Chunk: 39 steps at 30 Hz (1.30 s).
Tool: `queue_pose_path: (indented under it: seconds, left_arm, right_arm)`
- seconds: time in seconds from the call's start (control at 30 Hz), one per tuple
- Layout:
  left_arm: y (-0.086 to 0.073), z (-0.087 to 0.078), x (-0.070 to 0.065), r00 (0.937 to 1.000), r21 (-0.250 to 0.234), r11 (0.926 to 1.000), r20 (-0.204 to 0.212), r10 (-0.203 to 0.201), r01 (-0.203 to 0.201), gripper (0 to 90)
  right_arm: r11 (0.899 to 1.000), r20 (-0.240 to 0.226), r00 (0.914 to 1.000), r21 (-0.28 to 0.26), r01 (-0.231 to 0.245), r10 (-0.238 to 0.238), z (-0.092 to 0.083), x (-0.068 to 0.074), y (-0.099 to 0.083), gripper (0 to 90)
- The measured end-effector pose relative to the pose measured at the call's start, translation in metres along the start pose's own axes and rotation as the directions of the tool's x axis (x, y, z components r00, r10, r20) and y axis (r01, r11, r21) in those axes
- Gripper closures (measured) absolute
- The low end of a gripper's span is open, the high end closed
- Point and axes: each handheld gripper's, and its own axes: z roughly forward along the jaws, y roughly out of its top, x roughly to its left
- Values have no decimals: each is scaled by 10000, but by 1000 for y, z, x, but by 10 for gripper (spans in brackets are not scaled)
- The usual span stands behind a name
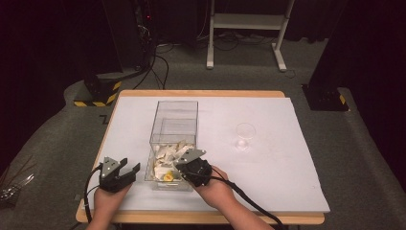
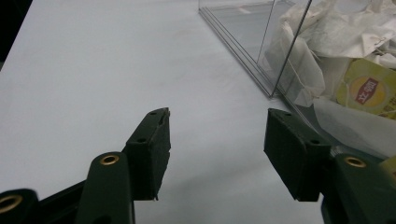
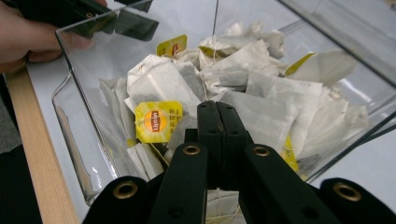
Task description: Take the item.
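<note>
A clear plastic box (image 1: 174,120) stands left of the table's middle, with several white tea bags (image 1: 170,155) piled in its near end. My right gripper (image 3: 217,106) is lowered into that pile and its jaws are pressed flat together. A tea bag (image 3: 261,107) lies right at the tips; I cannot tell if any paper is pinched. A yellow tag (image 3: 157,121) lies just left of the tips. My left gripper (image 2: 217,121) rests over the white sheet beside the box wall (image 2: 243,28), jaws wide apart with nothing between them. In the high view it sits left of the box (image 1: 128,170).
A small clear cup (image 1: 245,135) stands on the white sheet (image 1: 287,158) to the right of the box. The table's wooden front edge (image 1: 201,218) runs just under both hands. Behind the table are a white stand (image 1: 246,21) and cables on the floor.
</note>
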Motion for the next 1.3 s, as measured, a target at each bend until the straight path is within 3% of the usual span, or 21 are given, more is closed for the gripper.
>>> queue_pose_path:
  seconds: [0.3,0.67,1.07,1.3]
  left_arm:
    - [-1,-1,-1,10000,-101,9999,10,8,-8,411]
    - [-1,-1,0,10000,-97,10000,77,15,-14,406]
    - [-1,-2,0,10000,-165,9999,68,46,-45,402]
    - [-1,-2,0,10000,-163,9998,57,76,-75,400]
  right_arm:
    - [9954,344,9994,-954,-61,94,-11,0,-1,900]
    - [9783,433,9981,-2043,-333,430,-23,-4,1,900]
    - [9342,765,9951,-3553,-322,634,-41,-2,0,900]
    - [9118,778,9943,-4091,-347,727,-48,-3,2,900]
